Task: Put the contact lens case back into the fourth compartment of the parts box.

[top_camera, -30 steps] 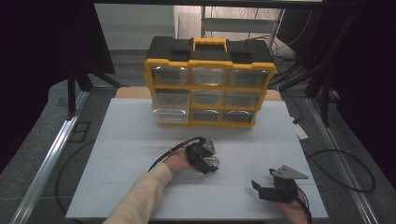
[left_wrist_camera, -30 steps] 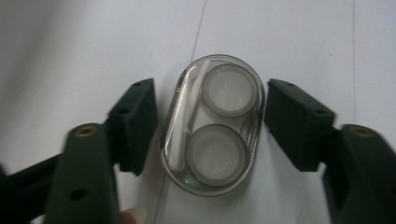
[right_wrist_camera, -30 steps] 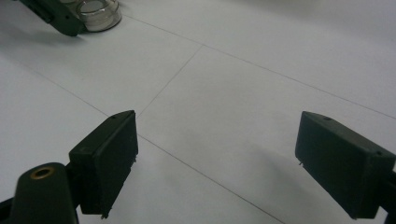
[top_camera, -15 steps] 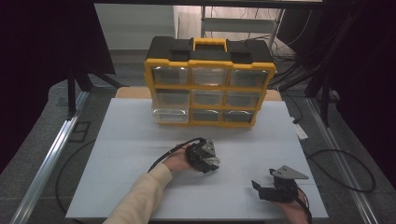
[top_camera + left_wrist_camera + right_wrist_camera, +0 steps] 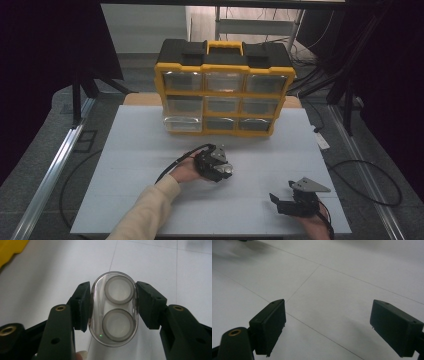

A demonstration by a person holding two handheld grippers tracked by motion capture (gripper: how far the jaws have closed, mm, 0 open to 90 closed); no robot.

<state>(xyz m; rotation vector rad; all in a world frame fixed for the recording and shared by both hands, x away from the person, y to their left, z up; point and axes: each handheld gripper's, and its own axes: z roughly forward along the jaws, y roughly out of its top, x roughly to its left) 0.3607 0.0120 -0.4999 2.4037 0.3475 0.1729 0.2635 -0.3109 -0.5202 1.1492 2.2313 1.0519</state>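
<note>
A clear oval case (image 5: 113, 308) with two white rings inside sits between the pads of my left gripper (image 5: 112, 290). The jaws have just been closing, and both pads now press on its sides. From above, the left gripper (image 5: 220, 167) is at the middle of the white table (image 5: 140, 150), and the case (image 5: 228, 171) glints at its tip. My right gripper (image 5: 280, 201) rests near the front right edge and points left. Its jaws stand wide open over bare table, with nothing between them (image 5: 328, 322).
A yellow and black organiser (image 5: 225, 95) with clear drawers stands upright at the table's far edge. Cables (image 5: 365, 175) trail off the right side. Metal rails (image 5: 55, 170) run along both sides of the table.
The left hand has shifted only slightly at the table's middle. The right gripper has stayed where it was.
</note>
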